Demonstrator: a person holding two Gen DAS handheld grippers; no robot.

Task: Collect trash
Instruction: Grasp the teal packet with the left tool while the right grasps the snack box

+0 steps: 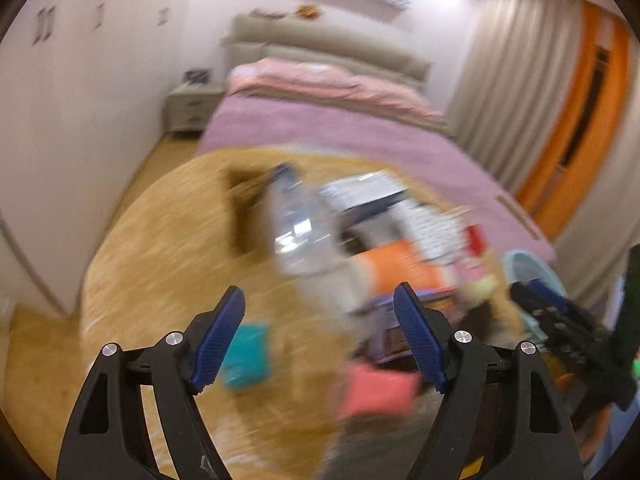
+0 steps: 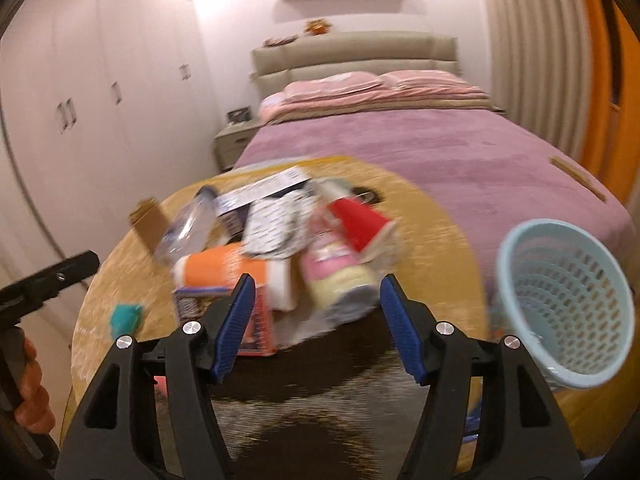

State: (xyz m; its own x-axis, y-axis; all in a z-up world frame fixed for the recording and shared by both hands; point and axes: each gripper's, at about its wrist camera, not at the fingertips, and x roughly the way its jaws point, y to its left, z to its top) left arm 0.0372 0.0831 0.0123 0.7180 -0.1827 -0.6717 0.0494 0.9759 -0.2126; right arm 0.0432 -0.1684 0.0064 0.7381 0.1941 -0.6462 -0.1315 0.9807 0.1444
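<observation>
On the round table (image 2: pixel 440 216), going left to right: a teal scrap (image 2: pixel 126 316) lies alone at the near left; the trash pile (image 2: pixel 280 240) of bottle, cartons and red cup is heaped at the centre, likely so either hand can reach it; the pale blue basket (image 2: pixel 568 304) stands at the right edge, tipped toward the pile, probably to receive it; the left gripper (image 1: pixel 320 336) and right gripper (image 2: pixel 316 328) both hover wide and empty, neither touching anything.

Bed (image 2: pixel 420 148) with purple cover, pink bedding (image 2: pixel 360 88), beige headboard (image 2: pixel 352 52), nightstand (image 2: pixel 234 140), white wardrobe (image 2: pixel 100 100), curtain (image 1: pixel 500 80)
</observation>
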